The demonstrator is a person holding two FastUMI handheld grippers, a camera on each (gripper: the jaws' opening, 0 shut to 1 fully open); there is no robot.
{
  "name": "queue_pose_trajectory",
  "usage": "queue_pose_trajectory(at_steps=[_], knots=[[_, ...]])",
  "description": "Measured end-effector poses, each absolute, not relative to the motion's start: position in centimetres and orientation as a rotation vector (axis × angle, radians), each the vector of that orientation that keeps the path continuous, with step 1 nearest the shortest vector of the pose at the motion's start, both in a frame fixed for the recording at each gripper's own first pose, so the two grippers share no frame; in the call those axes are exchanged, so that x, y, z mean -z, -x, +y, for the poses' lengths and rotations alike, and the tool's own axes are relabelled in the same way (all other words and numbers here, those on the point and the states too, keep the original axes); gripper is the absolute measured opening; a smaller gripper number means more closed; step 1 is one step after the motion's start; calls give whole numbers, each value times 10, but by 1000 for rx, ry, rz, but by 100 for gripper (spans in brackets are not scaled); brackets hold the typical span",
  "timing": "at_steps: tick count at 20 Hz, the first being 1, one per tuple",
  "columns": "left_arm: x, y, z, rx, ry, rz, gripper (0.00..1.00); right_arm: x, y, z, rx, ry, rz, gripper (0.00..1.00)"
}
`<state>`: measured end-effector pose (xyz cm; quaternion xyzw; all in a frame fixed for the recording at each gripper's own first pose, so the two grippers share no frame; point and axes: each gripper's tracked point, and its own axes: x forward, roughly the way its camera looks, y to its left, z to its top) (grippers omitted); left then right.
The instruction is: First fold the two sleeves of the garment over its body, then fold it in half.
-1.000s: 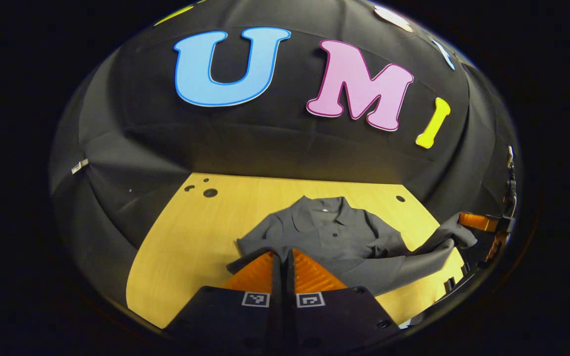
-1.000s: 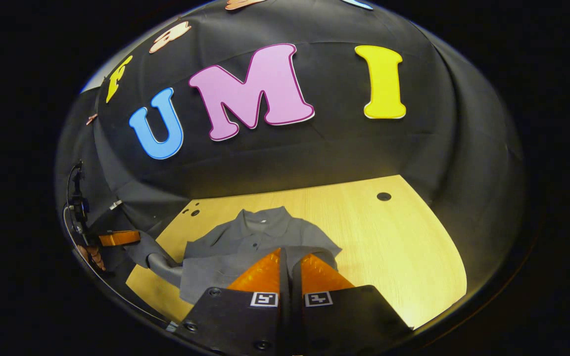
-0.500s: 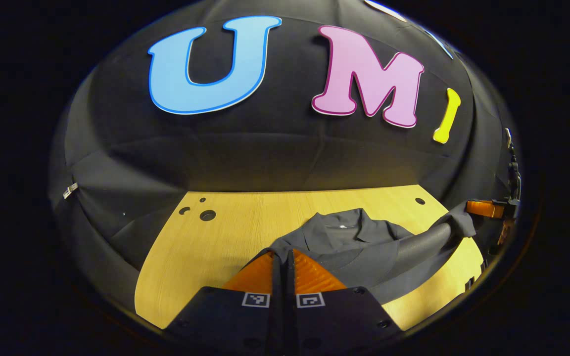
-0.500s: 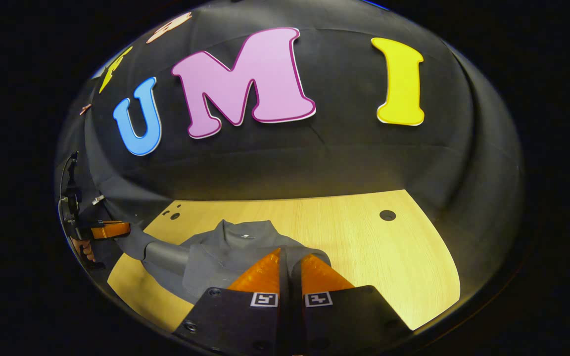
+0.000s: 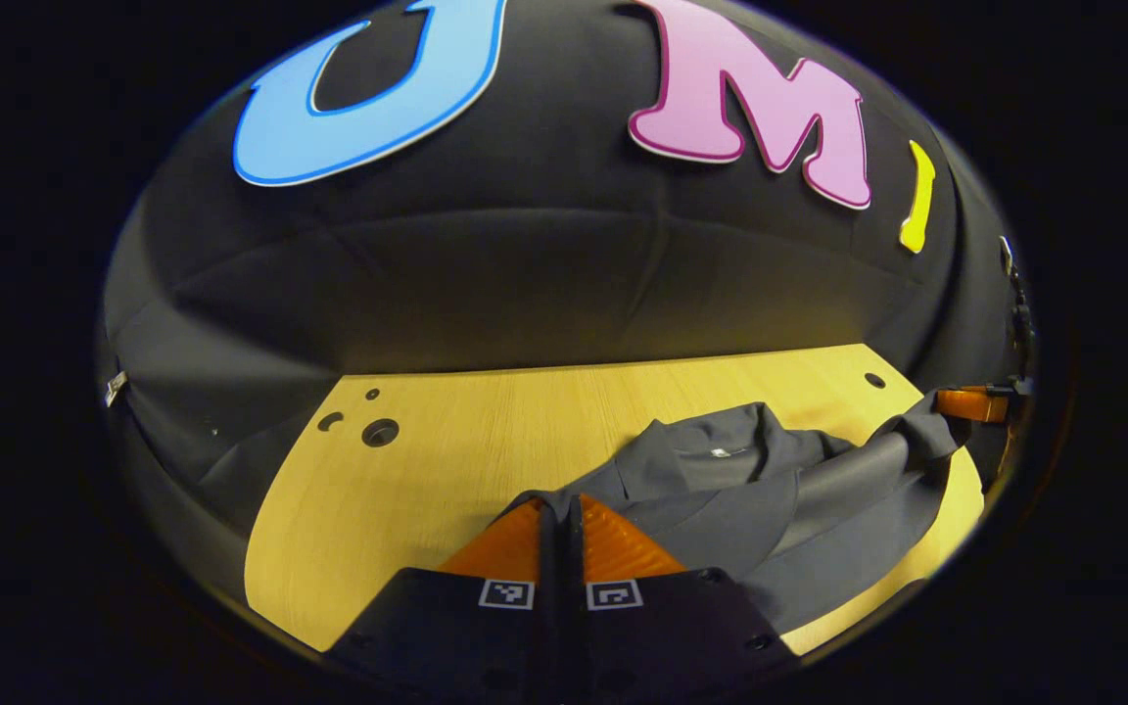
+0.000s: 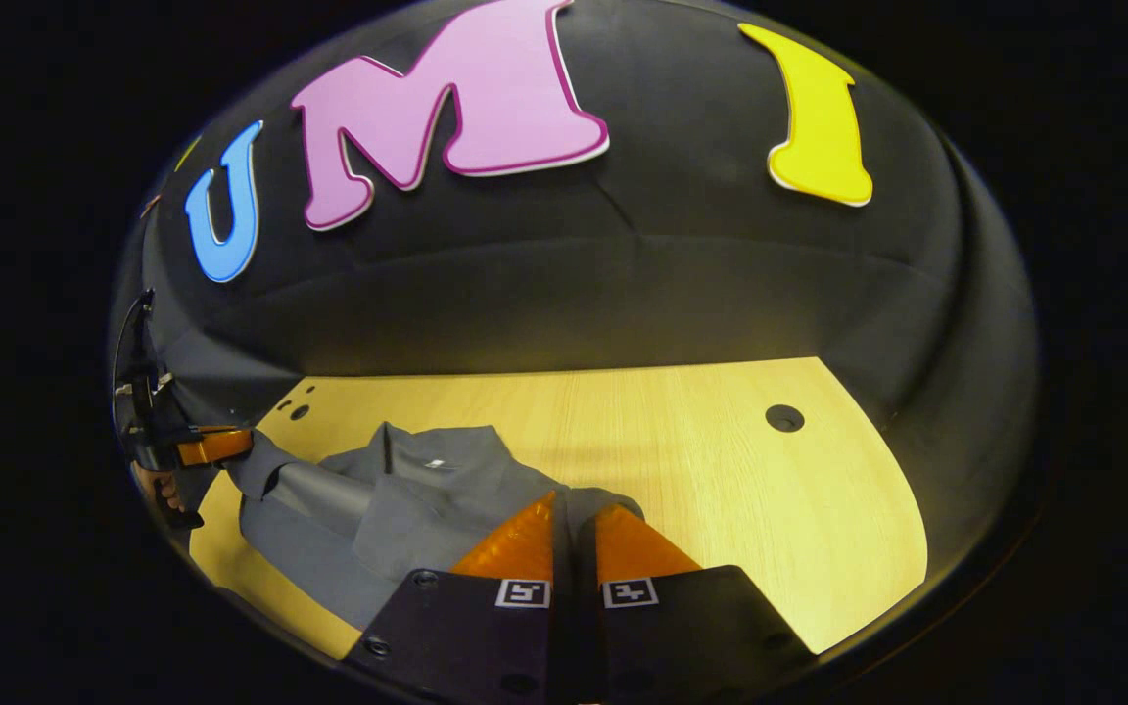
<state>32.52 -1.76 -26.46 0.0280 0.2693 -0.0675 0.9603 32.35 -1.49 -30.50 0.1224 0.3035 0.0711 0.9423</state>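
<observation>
A dark grey polo garment (image 5: 750,509) lies on the wooden table (image 5: 446,441), its collar (image 5: 721,446) toward the back wall. My left gripper (image 5: 559,501) is shut on the garment's near edge, holding it above the body. Farther right, the right gripper (image 5: 965,403) pinches the other end of that edge, and a rolled fold of cloth stretches between the two. In the right gripper view the right gripper (image 6: 574,499) is shut on the garment (image 6: 407,499). At the far left there, a hand holds the left gripper (image 6: 211,446) on the lifted cloth.
The table (image 6: 721,470) has round holes near its back corners (image 5: 380,432) (image 6: 784,418). Black cloth walls close the booth behind and on both sides. Bare wood lies left of the garment in the left gripper view and right of it in the right gripper view.
Both grippers have carried the garment's near edge forward toward the collar. The lifted cloth now lies over more of the body, and the collar sits closer to both.
</observation>
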Motion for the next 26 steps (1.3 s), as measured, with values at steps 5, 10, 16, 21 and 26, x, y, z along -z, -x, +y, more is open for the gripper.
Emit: queue_pose_trajectory(at_steps=[5,10,16,21,26], knots=[[309,-348,-17,113,-76,604,5,350,-345,-8,-141,-240,661,5],[347,-359,-21,95,-121,669,6,390,-352,-2,-124,-222,728,5],[377,-358,-21,85,-209,762,11,420,-344,3,-144,-248,819,11],[371,-355,-11,57,-283,776,40,414,-340,3,-146,-283,837,39],[355,-346,-4,34,-273,758,80,393,-332,-8,-123,-274,820,76]])
